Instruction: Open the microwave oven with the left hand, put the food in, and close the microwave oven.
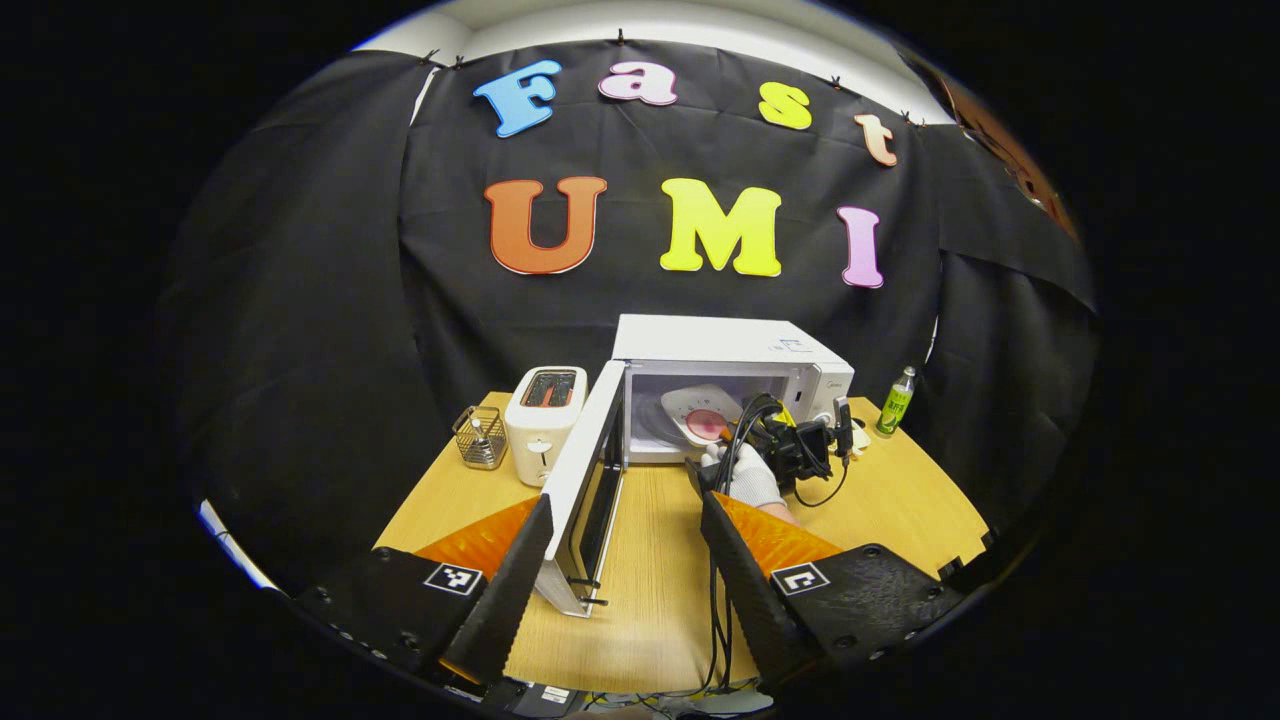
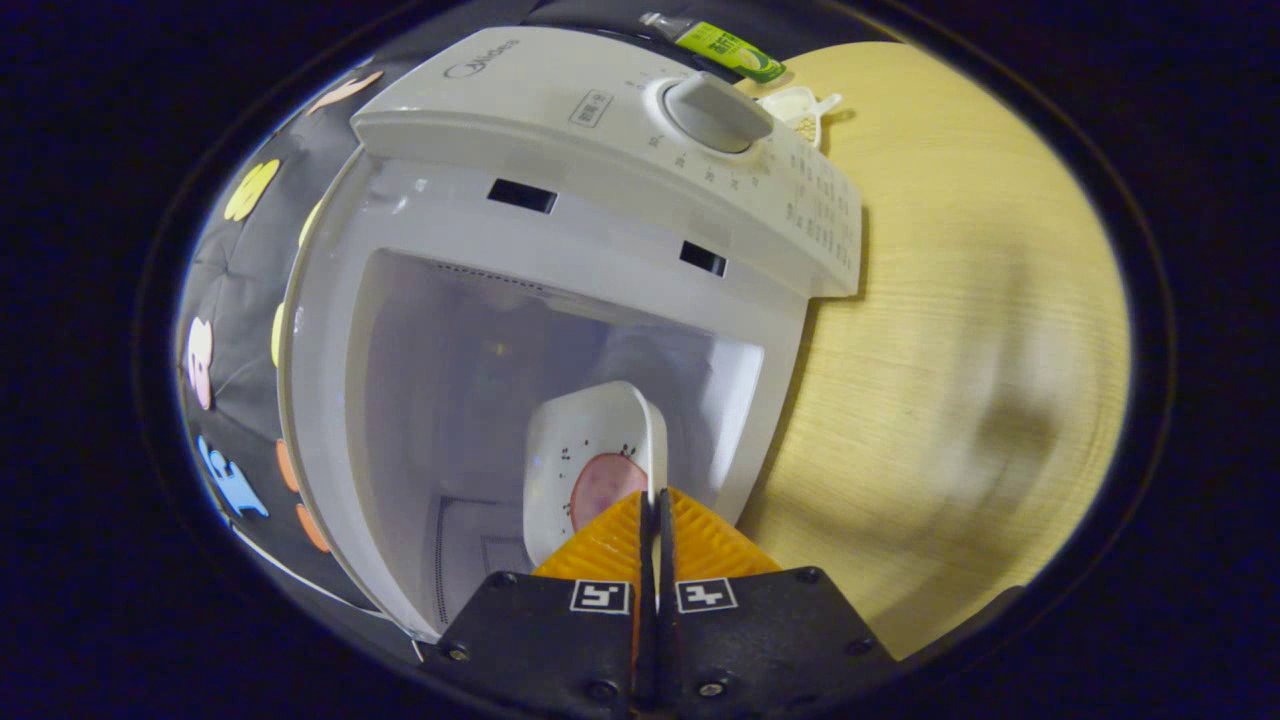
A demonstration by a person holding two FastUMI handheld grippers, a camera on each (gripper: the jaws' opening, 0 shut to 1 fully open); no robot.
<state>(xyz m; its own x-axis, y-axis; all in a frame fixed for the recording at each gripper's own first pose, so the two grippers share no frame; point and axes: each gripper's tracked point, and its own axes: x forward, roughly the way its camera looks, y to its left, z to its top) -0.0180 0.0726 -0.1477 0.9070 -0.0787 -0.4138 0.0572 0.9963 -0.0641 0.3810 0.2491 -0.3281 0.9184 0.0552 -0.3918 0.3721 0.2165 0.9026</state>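
Note:
The white microwave (image 1: 730, 345) stands at the back of the table, and its door (image 1: 585, 470) is swung wide out to the left. My left gripper (image 1: 625, 500) is open, held back from the oven, with the door's edge close beside one finger. A gloved hand (image 1: 748, 478) holds my right gripper (image 1: 728, 434) at the cavity mouth. In the right gripper view my right gripper (image 2: 652, 500) is shut on the rim of a white plate (image 2: 585, 450), which is tilted inside the microwave (image 2: 600, 130). A pink slice of food (image 2: 600, 485) lies on the plate.
A white toaster (image 1: 543, 420) and a wire basket (image 1: 480, 437) stand left of the door. A green bottle (image 1: 896, 402) and a small white dish (image 2: 800, 105) sit right of the oven. Cables trail across the wooden table (image 1: 900, 490) near its front edge.

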